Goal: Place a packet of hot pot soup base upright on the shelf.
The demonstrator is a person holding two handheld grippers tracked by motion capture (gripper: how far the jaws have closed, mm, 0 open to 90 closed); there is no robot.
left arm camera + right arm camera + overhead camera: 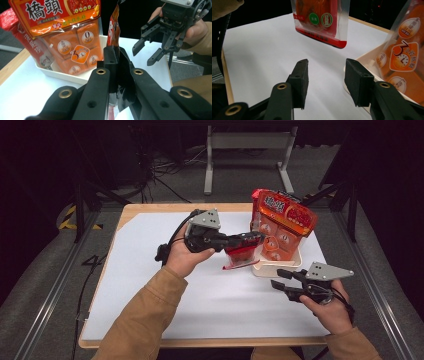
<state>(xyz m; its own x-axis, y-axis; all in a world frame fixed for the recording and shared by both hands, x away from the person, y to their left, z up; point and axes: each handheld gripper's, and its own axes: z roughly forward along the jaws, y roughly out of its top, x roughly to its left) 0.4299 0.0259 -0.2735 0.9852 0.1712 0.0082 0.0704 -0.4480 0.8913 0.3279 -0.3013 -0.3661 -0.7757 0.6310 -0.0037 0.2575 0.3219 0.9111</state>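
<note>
Fig.: mid-transfer of one sauce pouch. My left gripper (257, 238) is clenched on the top edge of the small red pouch (241, 256), holding it upright just beside the white tray (280, 268), its bottom hem near the white mat (150, 285) (touching or not, I can't tell). The large orange pack (283, 227) stands in the tray w/ more packs behind. My right gripper (281, 279) is released, jaws apart w/ nothing between, near the tray's front. Step, as I judge: pouch lifted out, awaiting placement. Next: carry it clear of the tray, lay it on the mat, then release.
</note>
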